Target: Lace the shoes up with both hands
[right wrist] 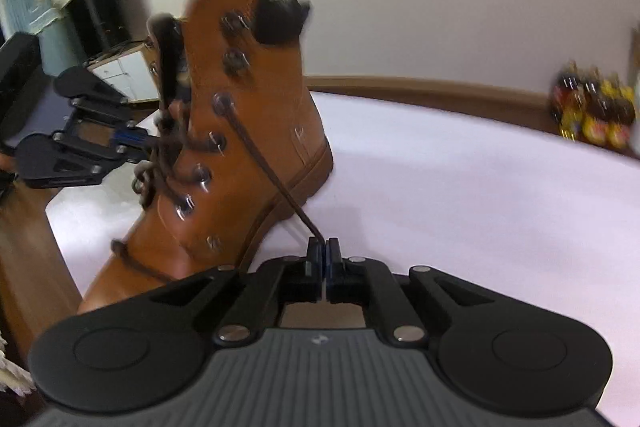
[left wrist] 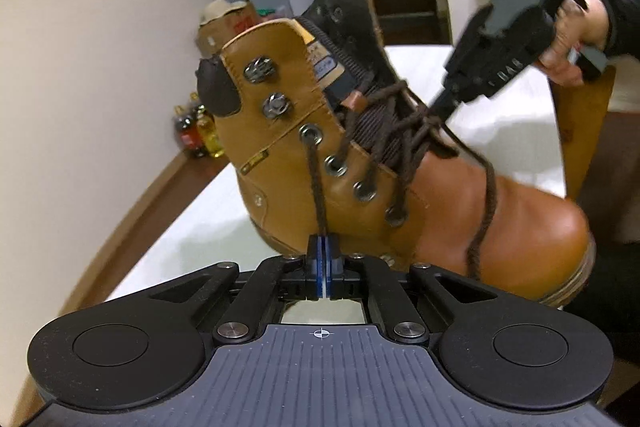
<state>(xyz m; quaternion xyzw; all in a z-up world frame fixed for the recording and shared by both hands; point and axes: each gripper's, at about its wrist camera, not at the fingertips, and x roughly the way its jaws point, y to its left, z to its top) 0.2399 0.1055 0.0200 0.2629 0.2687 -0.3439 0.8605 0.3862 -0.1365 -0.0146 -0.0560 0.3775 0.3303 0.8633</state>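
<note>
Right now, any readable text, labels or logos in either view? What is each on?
"BAR", roughly: pale letters on the black body of the right gripper, only partly legible.
Tongue label on the boot: blurred, unreadable.
Side tag: too small.
Red print on the cardboard box: blurred.
Labels on the bottles: too small.

Boot [left wrist: 304,163]: tan leather, smooth, toe shiny. Eyelets [left wrist: 335,165]: shiny metal. Lace [left wrist: 318,187]: brown woven cord, rough. Tongue [left wrist: 372,127]: dark ribbed cloth. Left claw [left wrist: 323,255], right claw [right wrist: 322,257]: matt black plastic. Counter [right wrist: 460,187]: white, smooth, wood rim.
</note>
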